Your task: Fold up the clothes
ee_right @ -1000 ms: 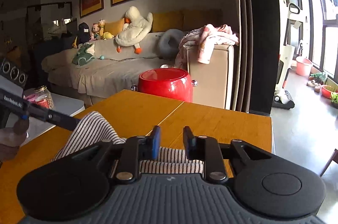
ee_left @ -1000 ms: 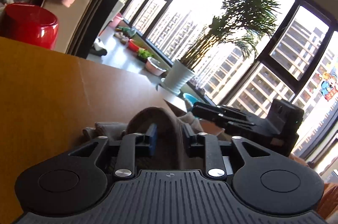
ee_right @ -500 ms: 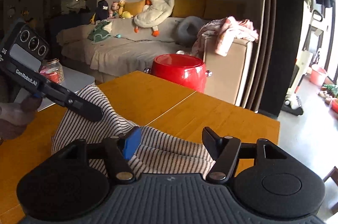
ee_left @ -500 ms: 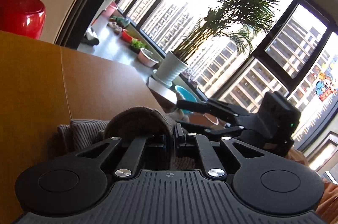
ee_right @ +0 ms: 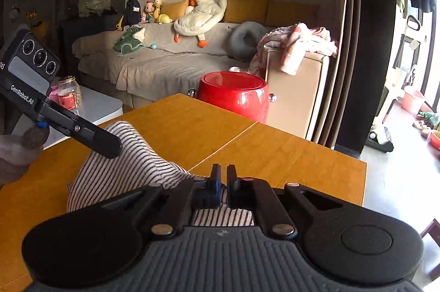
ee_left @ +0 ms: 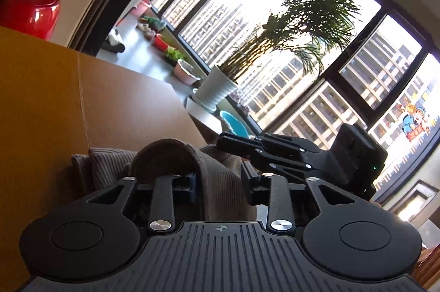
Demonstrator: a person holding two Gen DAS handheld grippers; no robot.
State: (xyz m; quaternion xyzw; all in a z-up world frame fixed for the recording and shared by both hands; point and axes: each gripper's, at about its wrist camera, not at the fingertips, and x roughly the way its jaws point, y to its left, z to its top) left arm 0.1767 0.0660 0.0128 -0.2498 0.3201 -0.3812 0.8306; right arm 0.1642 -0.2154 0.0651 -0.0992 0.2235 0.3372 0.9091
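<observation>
The striped cloth (ee_right: 115, 176) lies bunched on the desk (ee_right: 275, 151). The right claw (ee_right: 223, 182) pinches its edge; the left claw (ee_left: 221, 186) stands apart around a raised fold.

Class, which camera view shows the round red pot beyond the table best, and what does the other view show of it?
The right wrist view: the round red pot appears whole beyond the wooden table, lid and side knobs visible. The left wrist view shows only part of it, cropped at the edge.
</observation>
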